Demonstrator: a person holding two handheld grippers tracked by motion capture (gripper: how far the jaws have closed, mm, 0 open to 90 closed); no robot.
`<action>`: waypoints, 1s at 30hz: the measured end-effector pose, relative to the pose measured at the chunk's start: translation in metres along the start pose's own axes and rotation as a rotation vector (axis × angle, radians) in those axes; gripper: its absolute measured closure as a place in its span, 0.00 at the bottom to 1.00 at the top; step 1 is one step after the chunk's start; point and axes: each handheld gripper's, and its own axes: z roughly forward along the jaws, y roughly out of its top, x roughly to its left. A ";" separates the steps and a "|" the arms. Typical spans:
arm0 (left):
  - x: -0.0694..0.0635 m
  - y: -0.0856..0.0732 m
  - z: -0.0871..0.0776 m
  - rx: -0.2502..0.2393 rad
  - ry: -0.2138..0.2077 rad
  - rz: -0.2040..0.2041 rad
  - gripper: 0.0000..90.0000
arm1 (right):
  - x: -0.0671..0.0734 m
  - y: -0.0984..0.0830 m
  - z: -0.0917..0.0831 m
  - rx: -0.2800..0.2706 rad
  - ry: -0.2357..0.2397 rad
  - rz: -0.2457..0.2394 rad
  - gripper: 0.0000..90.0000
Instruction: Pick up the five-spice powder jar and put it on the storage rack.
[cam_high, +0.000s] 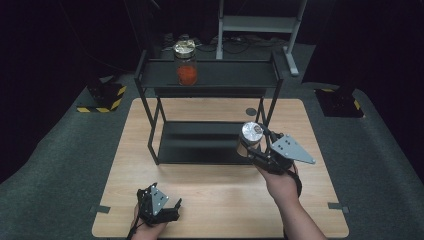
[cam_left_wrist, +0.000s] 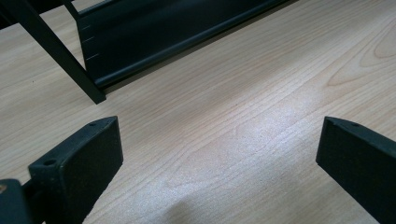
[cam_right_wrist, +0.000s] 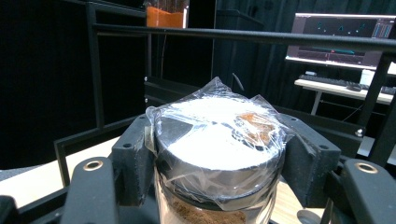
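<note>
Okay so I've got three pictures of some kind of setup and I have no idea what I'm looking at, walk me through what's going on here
A person sits at a wooden table and holds a hand-operated gripper, a tool with two black jaws, in each hand. There is no robot arm.

The high view looks down from above the person. The other two pictures come from small cameras riding on each gripper, looking along its jaws.

On the table stands a black two-level rack. On its top shelf is a jar with orange contents.

The right gripper is shut on a second jar. That jar holds brown powder and has a silver lid wrapped in clear film. It is held beside the rack's lower shelf.

The left gripper is near the table's front edge, jaws wide open, with nothing between them.
</note>
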 end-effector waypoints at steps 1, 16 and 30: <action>0.000 0.000 0.000 0.001 0.000 0.001 0.01 | 0.000 0.001 0.001 -0.002 -0.001 -0.001 0.38; 0.000 0.000 0.000 -0.001 -0.006 0.006 0.01 | -0.007 0.024 0.014 -0.042 -0.013 0.010 0.38; 0.001 0.000 0.000 0.002 -0.007 0.009 0.01 | -0.012 0.048 0.022 -0.082 -0.026 -0.001 0.38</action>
